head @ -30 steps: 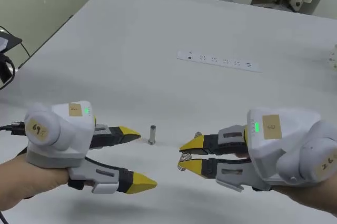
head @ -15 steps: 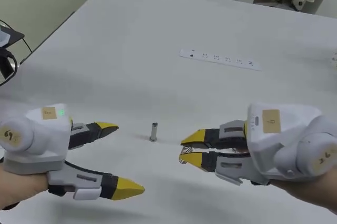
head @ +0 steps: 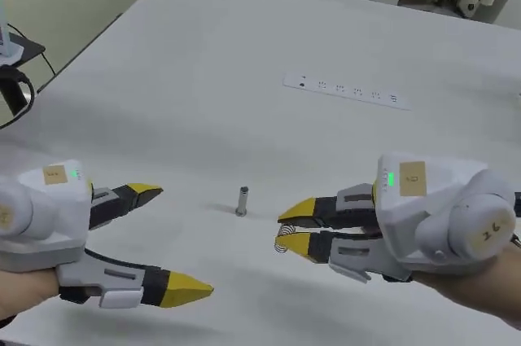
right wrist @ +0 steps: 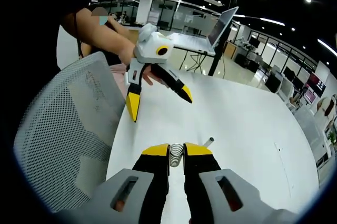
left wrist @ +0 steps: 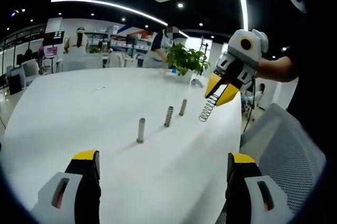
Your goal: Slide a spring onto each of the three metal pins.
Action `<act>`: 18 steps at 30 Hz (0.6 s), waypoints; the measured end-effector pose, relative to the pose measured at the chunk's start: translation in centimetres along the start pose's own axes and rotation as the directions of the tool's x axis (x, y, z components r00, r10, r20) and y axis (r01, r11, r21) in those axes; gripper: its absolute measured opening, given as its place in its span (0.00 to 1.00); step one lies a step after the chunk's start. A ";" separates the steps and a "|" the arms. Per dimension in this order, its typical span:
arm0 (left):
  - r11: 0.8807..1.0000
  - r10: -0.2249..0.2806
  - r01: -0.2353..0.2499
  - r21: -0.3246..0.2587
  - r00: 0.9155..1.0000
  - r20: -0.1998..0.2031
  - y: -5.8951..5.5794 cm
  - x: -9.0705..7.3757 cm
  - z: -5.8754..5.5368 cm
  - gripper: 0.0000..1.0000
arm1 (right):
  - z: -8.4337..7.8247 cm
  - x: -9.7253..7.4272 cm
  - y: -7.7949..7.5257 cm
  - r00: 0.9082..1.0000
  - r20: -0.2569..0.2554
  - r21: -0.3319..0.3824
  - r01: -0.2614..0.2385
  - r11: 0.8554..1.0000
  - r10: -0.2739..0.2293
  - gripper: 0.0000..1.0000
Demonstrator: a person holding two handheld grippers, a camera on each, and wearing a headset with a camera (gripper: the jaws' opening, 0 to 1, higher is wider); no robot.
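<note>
**Spring held in right claw, short of pin**

Right gripper (head: 286, 229) pinches a spring (right wrist: 176, 154) between its tips. Left gripper (head: 181, 240) is spread wide and empty. Beyond both tips stands a bare pin (head: 242, 200) — upright, apart from the spring.

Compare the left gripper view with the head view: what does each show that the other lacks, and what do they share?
Left gripper view, not head view: a pin already carrying its spring, another pin beyond it, and a potted plant. Head view, not left gripper view: a dark stand and cable at the picture's left edge. Shared: the bare pin, the open left claw, and the right claw shut on a loose spring.
</note>
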State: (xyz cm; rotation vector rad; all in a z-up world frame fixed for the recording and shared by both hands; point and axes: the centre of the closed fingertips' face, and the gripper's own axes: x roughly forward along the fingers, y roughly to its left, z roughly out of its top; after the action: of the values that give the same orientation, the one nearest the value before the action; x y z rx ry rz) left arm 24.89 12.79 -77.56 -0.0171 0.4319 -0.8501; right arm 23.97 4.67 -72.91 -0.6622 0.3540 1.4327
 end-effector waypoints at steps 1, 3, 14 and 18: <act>1.000 0.002 -0.002 0.000 1.000 -0.001 0.0 -0.1 0.0 0.98 | -0.1 0.1 -0.1 1.000 -0.005 0.018 -0.003 1.000 0.003 0.07; 1.000 0.005 -0.005 -0.008 1.000 0.002 0.0 -0.1 -0.1 0.98 | -0.2 0.2 -0.2 1.000 -0.003 0.053 -0.010 0.999 0.010 0.07; 1.000 0.024 -0.024 -0.019 1.000 0.010 0.8 -0.8 -0.3 0.98 | 0.2 0.9 -1.4 0.999 -0.017 0.115 -0.040 0.993 0.042 0.07; 0.999 0.029 -0.028 -0.024 0.999 0.016 0.9 -0.8 -0.2 0.98 | 0.9 1.3 -1.9 0.999 -0.015 0.116 -0.050 0.992 0.052 0.07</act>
State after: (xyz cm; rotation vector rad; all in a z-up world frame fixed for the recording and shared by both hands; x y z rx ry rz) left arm 25.00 14.02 -77.61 -0.0400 0.4260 -0.8161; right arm 25.81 6.20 -72.62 -0.5756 0.4673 1.4438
